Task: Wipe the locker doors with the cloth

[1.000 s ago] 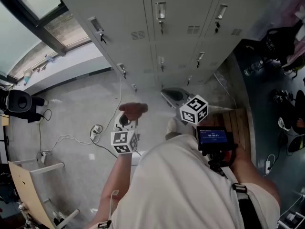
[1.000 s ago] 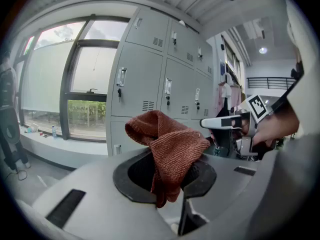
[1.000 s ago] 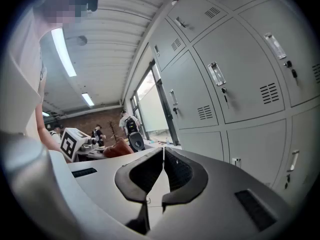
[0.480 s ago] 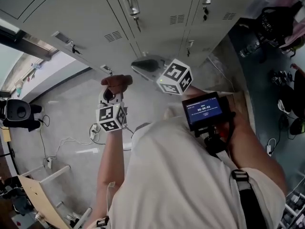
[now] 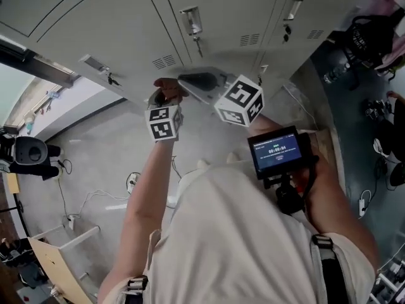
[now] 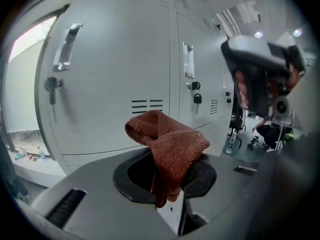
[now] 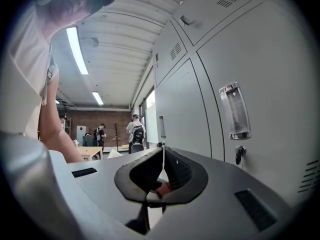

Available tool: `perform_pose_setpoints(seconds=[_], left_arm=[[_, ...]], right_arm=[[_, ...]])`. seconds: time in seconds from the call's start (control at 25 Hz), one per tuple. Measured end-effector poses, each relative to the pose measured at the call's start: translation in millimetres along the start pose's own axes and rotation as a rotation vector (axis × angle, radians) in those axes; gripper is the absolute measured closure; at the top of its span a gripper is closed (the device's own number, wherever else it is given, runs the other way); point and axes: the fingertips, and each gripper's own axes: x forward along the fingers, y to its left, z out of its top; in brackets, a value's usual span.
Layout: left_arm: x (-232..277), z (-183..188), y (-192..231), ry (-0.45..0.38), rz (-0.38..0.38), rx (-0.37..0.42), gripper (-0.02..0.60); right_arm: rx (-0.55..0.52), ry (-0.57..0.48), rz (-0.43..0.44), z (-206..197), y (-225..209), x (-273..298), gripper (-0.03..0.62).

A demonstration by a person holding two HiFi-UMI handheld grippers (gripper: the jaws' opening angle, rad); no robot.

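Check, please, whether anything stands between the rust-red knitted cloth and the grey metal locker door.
Nothing visible does: the rust-red knitted cloth, clamped in the left gripper, faces the bare grey metal locker door.

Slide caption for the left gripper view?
Left tool clamps the red-brown cloth in front of grey locker doors.

**Bright, even light; fisheye edges**

Soft light fills every view. Ceiling strip lights [image 7: 77, 49] glare white in the right gripper view, and a window [image 6: 27, 44] washes out pale. Both gripper views bend outward and fall to black corners. The locker doors [image 6: 115, 69] carry faint shadows, and the cloth [image 6: 167, 149] is sharp.
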Motion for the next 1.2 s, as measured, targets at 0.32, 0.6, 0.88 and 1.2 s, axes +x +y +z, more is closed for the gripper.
perform_pose_setpoints(seconds=[0.32, 0.6, 0.88, 1.2], left_arm=[[66, -8, 9, 0.108, 0.043, 0.004, 0.506], [52, 37, 3, -0.056, 0.018, 0.027, 0.506], [-9, 169, -11, -0.349, -0.031, 0.142, 0.506], [-98, 347, 15, -0.623, 0.075, 0.334, 0.506]], right_arm=[[0.007, 0.006, -0.094, -2, -28, -8, 0.574], [0.012, 0.005, -0.121, -5, -36, -6, 0.574], [0.014, -0.028, -0.158, 5, -37, -19, 0.574], [0.028, -0.04, -0.154, 18, -39, -11, 0.574]])
